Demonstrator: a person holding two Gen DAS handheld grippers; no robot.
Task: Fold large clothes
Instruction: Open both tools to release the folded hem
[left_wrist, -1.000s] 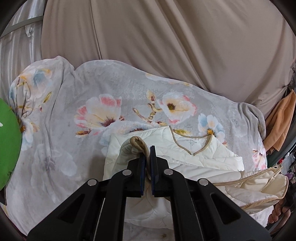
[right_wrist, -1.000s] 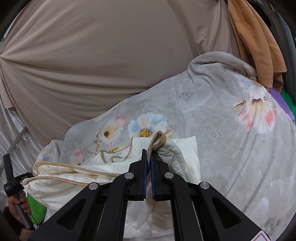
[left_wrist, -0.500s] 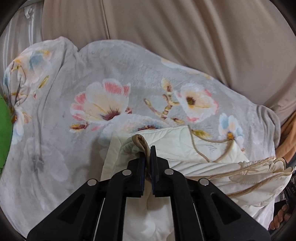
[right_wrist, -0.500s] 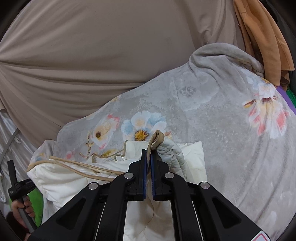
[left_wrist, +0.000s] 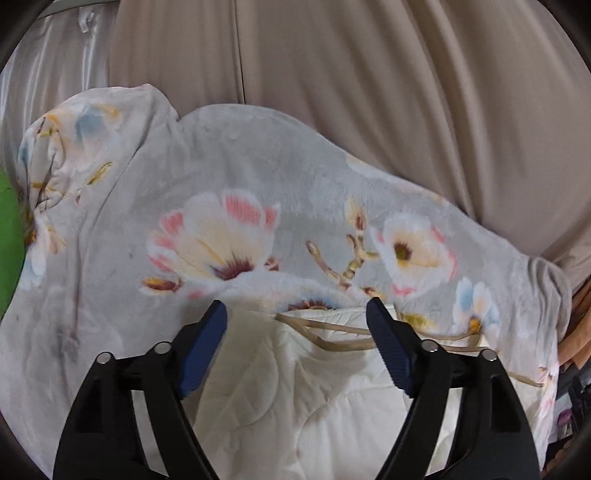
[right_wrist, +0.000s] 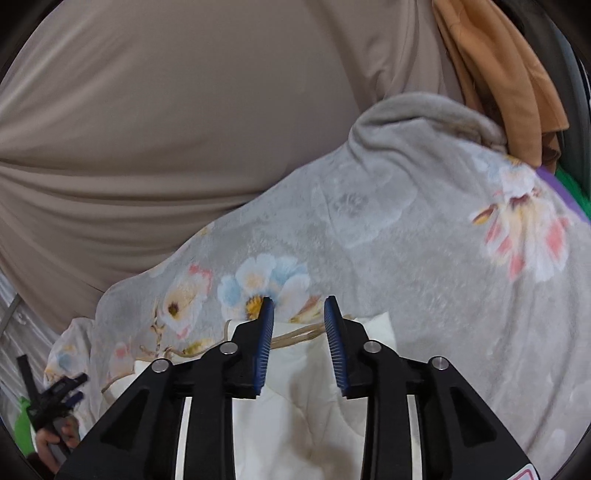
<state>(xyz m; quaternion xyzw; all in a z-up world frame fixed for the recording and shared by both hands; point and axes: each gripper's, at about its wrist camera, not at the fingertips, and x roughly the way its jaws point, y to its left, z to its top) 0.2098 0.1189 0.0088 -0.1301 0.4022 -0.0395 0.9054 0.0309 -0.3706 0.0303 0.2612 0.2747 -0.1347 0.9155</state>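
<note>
- Left gripper: jaws wide apart, holding nothing.
- Right gripper: jaws parted, holding nothing.
- Cream jacket: lies on floral blanket, below both grippers.
- Beige curtain: behind blanket.

A grey plush blanket printed with pink, cream and blue flowers covers the bed; a cream quilted garment with tan piping lies flat on it.

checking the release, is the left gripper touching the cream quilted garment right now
Cannot tell. In the left wrist view the left gripper is open with nothing pinched, but the cream quilted garment lies right below, and no gap shows plainly.
</note>
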